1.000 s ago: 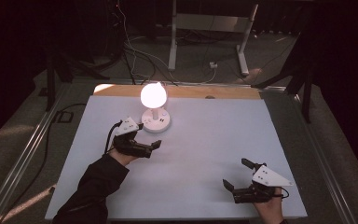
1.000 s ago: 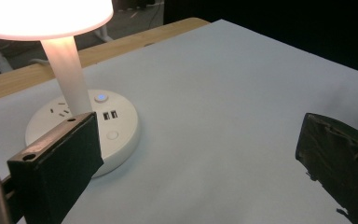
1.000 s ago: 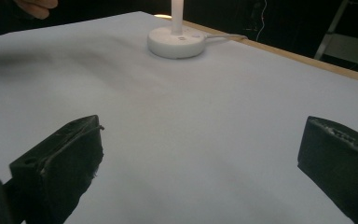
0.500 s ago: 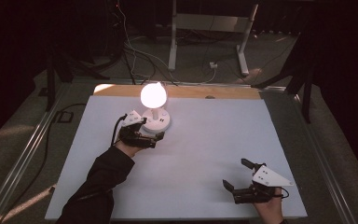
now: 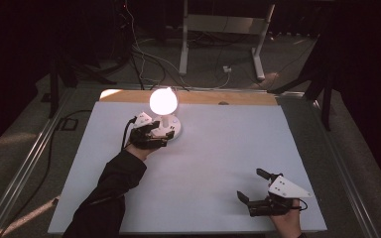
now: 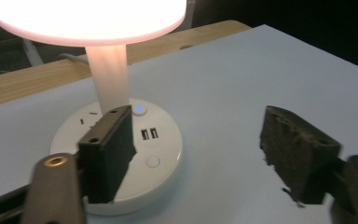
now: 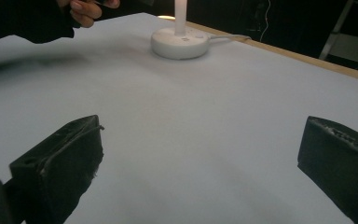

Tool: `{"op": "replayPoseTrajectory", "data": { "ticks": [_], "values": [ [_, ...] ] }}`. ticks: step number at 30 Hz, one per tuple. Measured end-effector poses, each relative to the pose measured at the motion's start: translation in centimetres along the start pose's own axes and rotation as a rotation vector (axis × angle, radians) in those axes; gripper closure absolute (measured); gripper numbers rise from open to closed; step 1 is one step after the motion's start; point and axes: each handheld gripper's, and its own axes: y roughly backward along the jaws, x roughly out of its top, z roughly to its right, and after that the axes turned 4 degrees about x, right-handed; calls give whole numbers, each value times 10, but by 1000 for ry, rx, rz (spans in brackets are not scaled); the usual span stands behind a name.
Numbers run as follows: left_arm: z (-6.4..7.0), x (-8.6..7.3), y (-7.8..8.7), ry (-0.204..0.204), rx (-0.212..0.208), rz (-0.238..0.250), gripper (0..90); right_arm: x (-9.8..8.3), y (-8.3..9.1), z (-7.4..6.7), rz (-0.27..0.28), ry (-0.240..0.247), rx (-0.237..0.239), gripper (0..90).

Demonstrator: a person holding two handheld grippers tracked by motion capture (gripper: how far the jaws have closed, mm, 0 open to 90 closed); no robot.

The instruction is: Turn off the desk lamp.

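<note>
A white table lamp stands lit at the far left of the table, with a glowing globe (image 5: 163,100) over a round base (image 5: 173,129). My left gripper (image 5: 162,132) is open right at that base. In the left gripper view the left finger (image 6: 109,149) overlaps the base (image 6: 163,149), which carries a blue-lit button (image 6: 139,109), two USB ports (image 6: 149,134) and a round button (image 6: 153,161); the right finger is over bare table. My right gripper (image 5: 250,184) rests open and empty near the front right edge, and its view looks across the table at the lamp base (image 7: 179,44).
The white tabletop (image 5: 218,158) has a wooden strip (image 5: 228,97) along its far edge. A cable (image 7: 228,37) runs from the lamp base toward that edge. Dark floor with cables and a metal stand (image 5: 223,25) lies beyond. Metal rails flank the table.
My left gripper has moved forward and to the right, from beside the lamp base up to it. The right gripper has stayed where it was.
</note>
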Motion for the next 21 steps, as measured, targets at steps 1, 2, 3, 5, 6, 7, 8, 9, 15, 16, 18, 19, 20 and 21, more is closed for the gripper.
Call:
{"op": "replayPoseTrajectory", "data": {
  "ticks": [1,2,3,5,6,7,8,9,15,16,18,19,20,21],
  "values": [
    [-1,0,-1,9,4,4,357,0,0,0,-1,0,0,0],
    [-3,-1,-2,14,12,6,391,0,0,0,-1,0,0,0],
    [-4,-1,-3,19,20,7,432,0,0,0,-2,1,1,0],
    [-6,-2,-5,16,27,-3,495,0,0,0,-3,1,1,0],
    [-7,-3,-7,17,31,-7,524,0,-1,0,-3,-1,3,0],
    [-8,-3,-8,21,37,-12,552,0,-1,0,-3,0,3,0],
    [-9,-3,-9,23,39,-16,576,0,-1,0,-4,1,3,0],
    [-9,-4,-10,25,42,-16,602,0,-1,0,-4,1,3,0],
    [-11,-9,-19,39,18,-46,722,-1,-1,0,-6,-1,6,0],
    [-11,-9,-19,39,18,-46,731,-1,-1,0,-6,-2,7,0],
    [-10,-10,-23,17,20,-61,765,-1,-1,0,-7,-3,7,0],
    [-10,-11,-24,13,22,-64,779,-1,-1,1,-8,-4,8,0],
    [-10,-11,-24,13,22,-64,788,-1,-1,1,-7,-4,8,0],
    [-10,-11,-25,11,23,-68,788,-1,-1,1,-7,-4,8,0]
  ]
}}
